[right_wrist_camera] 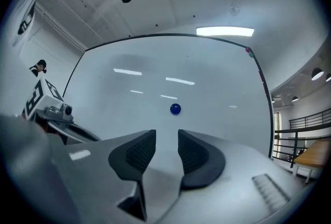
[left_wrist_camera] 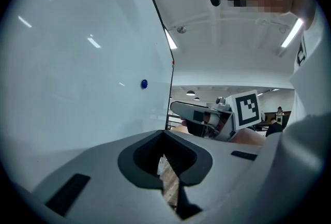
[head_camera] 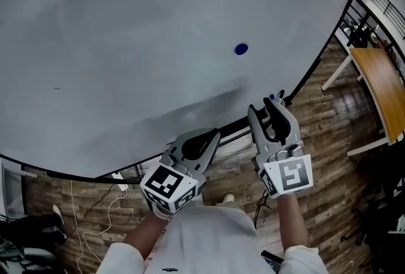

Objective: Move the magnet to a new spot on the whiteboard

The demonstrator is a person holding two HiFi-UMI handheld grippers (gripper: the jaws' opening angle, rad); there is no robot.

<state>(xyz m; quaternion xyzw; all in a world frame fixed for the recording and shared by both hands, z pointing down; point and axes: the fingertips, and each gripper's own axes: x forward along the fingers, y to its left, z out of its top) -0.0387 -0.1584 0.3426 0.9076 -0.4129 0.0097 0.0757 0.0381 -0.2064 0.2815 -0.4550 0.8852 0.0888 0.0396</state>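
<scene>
A small round blue magnet sticks on the big whiteboard, alone on the bare surface. My right gripper is below it and back from the board. It points at the magnet, which shows just above the gap of the right gripper; its jaws stand open with nothing between them. My left gripper hangs lower left near the board's bottom edge, jaws shut and empty. In the left gripper view the magnet is far ahead on the board, beyond the left gripper.
The board's black frame runs along its lower right edge. A wooden table and a black railing stand at the right. White cables lie on the wood floor at lower left.
</scene>
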